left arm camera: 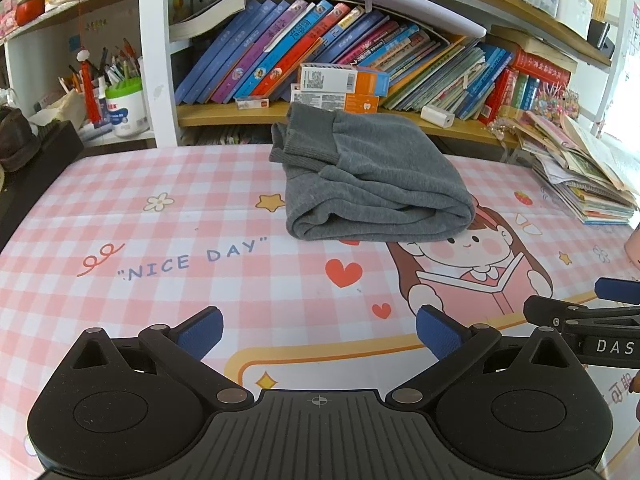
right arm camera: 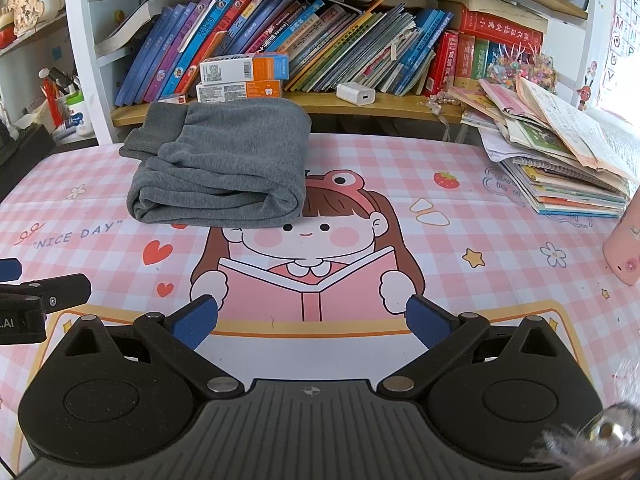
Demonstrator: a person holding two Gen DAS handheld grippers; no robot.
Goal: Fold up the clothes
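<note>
Nearest my left camera, the left tongs [left arm camera: 319, 334] stand spread, blue pads [left arm camera: 200, 334] apart and holding nothing, low in the frame over the bench [left arm camera: 160, 280] with its pink checked cover. My right tongs [right arm camera: 312, 322] are likewise spread and empty at the bottom of the right view; their tip shows at the right edge of the left view. I find the grey garment [left arm camera: 372, 180] folded into a thick bundle, lying upper centre in the left frame and upper left in the right, well apart from both tongs. Behind it stands a bookshelf [right arm camera: 360, 102]; a stack of booklets [right arm camera: 560, 168] sits at the right.
</note>
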